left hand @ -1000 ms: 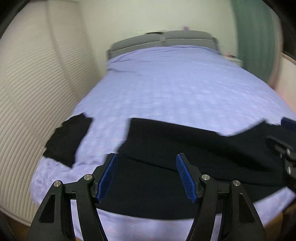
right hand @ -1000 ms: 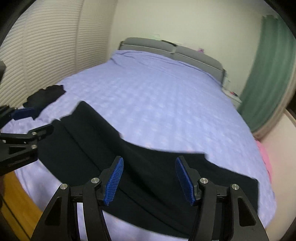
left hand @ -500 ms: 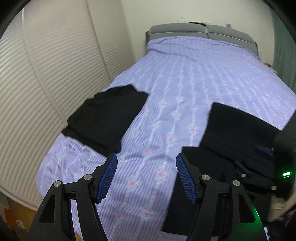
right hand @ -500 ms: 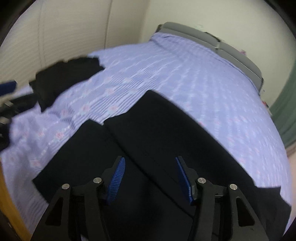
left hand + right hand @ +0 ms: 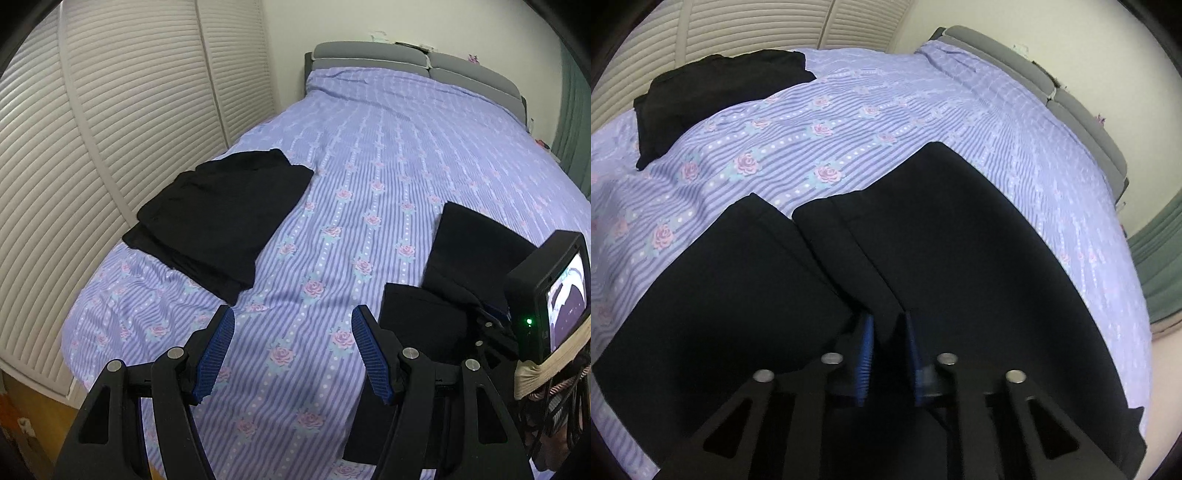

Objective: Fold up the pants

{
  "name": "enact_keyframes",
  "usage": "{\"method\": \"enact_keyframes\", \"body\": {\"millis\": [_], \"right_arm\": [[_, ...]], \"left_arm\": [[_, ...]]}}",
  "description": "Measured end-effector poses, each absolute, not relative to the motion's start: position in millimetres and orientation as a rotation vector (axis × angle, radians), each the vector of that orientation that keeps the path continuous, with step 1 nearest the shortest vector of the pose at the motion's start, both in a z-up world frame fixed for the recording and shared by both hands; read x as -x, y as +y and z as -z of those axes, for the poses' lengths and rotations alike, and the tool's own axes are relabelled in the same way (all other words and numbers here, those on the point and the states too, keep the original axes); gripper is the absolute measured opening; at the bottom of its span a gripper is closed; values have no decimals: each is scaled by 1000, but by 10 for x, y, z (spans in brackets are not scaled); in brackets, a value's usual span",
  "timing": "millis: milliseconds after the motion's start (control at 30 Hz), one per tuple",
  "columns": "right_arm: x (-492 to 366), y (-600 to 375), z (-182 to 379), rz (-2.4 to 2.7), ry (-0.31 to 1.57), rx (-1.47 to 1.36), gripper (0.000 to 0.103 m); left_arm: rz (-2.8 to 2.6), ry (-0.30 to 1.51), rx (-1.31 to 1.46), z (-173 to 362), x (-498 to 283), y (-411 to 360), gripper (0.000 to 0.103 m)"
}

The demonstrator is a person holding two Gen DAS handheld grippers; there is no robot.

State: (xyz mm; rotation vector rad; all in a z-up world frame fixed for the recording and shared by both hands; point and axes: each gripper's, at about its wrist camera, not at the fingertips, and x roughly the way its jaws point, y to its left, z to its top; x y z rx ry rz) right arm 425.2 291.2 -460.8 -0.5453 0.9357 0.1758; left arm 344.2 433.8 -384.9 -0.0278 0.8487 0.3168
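Pants [image 5: 923,266] black, flat, partly folded

A bed [image 5: 388,155] with a lilac, rose-striped cover fills the frame. Folded black garments [image 5: 221,218] lie at centre left; black pants [image 5: 469,243] lie at lower right.

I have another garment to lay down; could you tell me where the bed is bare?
Bare bedspread lies between the folded pile and the pants, and beyond both toward the headboard. The near right is crowded.
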Motion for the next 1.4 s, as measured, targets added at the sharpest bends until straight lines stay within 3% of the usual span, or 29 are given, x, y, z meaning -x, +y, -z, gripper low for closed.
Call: {"method": "enact_keyframes", "body": {"millis": [67, 433, 667, 833, 867, 933, 967, 1000, 1300, 1400], "right_arm": [[-4228, 2905, 4536, -179, 921, 531, 6], [-3476, 3170, 4001, -360, 891, 365, 5], [-2955, 3462, 4214, -536, 957, 364, 2], [-2763, 3538, 4286, -518, 878, 467, 2], [-2787, 3490, 4271, -494, 864, 464, 4], [-2858, 3417, 4272, -456, 864, 473, 26], [-2895, 3390, 4277, -443, 857, 483, 49], [-2921, 3366, 4281, -441, 847, 489, 55], [-2978, 3505, 4694, -444, 897, 651, 54], [-3071, 3467, 4772, -394, 904, 644, 44]], "left_arm": [[-317, 845, 56, 3799, -3429, 4360, 65], [-373, 809, 55, 3573, -3081, 4617, 65], [-425, 832, 40, 3606, -2847, 4801, 65], [-426, 844, 60, 3659, -2816, 4783, 65], [-422, 839, 59, 3656, -2814, 4766, 65], [-412, 836, 52, 3662, -2828, 4719, 65], [-409, 835, 48, 3666, -2834, 4695, 65], [-405, 833, 48, 3668, -2841, 4674, 65], [-382, 838, 38, 3709, -2877, 4606, 65], [-378, 836, 37, 3734, -2891, 4611, 65]]}}
